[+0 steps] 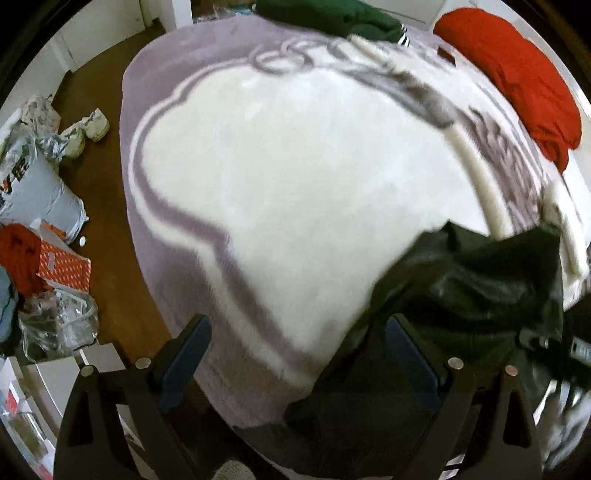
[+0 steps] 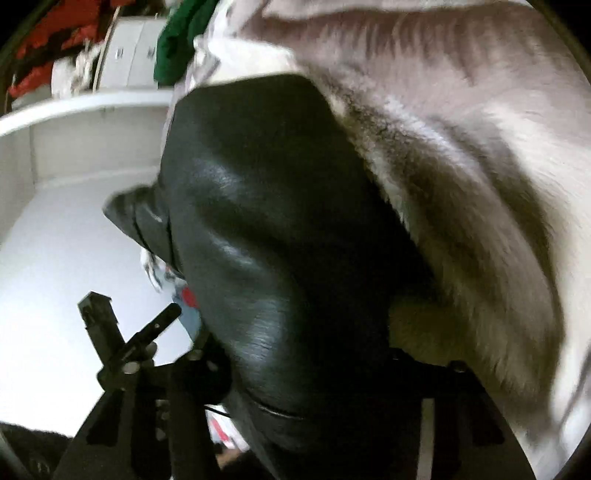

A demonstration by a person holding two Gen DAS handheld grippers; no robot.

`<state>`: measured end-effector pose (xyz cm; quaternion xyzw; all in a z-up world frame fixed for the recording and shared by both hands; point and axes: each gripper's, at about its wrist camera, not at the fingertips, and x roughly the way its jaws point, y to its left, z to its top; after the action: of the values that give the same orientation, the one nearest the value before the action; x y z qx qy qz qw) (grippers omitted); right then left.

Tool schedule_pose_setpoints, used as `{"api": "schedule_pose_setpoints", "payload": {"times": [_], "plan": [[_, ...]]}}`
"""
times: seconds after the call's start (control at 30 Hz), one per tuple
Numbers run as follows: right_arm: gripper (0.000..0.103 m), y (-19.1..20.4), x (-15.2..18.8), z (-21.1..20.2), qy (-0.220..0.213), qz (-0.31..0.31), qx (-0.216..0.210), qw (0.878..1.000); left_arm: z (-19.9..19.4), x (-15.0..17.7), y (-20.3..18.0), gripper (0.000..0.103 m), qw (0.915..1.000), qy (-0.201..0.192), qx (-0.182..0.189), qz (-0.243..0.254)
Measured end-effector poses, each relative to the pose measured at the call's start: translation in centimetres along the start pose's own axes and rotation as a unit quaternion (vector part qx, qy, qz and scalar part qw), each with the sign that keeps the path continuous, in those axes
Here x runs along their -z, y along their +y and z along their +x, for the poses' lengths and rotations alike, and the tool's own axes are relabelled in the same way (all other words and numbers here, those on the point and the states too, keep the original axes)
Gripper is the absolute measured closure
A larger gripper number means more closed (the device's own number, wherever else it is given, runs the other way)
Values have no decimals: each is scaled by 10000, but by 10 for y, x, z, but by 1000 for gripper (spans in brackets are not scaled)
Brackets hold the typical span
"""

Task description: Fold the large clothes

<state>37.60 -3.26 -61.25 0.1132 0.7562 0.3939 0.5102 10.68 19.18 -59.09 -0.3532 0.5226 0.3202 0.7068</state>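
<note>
A black leather-like garment (image 1: pixel 469 295) lies bunched at the near right of the bed, over a white and lilac blanket (image 1: pixel 280 177). My left gripper (image 1: pixel 299 354) is open above the bed's near edge; the garment's edge lies against its right finger (image 1: pixel 410 354). In the right wrist view the same black garment (image 2: pixel 273 236) fills the middle and hides my right gripper's fingertips. The right gripper (image 2: pixel 295 398) seems closed on it, but the jaws are covered. The other gripper (image 2: pixel 122 347) shows at the lower left of that view.
A green garment (image 1: pixel 332 14) and a red garment (image 1: pixel 517 77) lie at the far end of the bed. Bags, boxes and clothes clutter the brown floor at left (image 1: pixel 48 206). A white cabinet (image 2: pixel 74 140) stands beside the bed.
</note>
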Motion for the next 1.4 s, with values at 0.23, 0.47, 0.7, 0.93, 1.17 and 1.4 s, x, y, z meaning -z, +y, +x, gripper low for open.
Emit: {"api": "schedule_pose_setpoints", "payload": {"times": [0.23, 0.47, 0.7, 0.93, 1.17, 1.4], "plan": [[62, -49, 37, -86, -1911, 1321, -989, 9676, -32, -28, -55, 6, 9977, -439, 93, 508], [39, -159, 90, -134, -2793, 3118, -578, 9063, -1, -26, -149, 6, 9911, -125, 522, 1219], [30, -151, 128, -208, -2183, 2717, 273, 9369, 20, 13, -280, 6, 9704, -33, 972, 2211], [31, -68, 34, -274, -1841, 1053, 356, 9766, 79, 25, -309, 5, 9645, 287, 418, 2591], [45, -92, -72, -208, -1188, 1523, 1560, 9687, 83, 28, -303, 5, 9600, 159, 658, 2716], [44, -78, -76, -196, -1125, 1330, 2182, 9602, 79, 6, -288, 1, 9666, 513, 882, 2349]]}}
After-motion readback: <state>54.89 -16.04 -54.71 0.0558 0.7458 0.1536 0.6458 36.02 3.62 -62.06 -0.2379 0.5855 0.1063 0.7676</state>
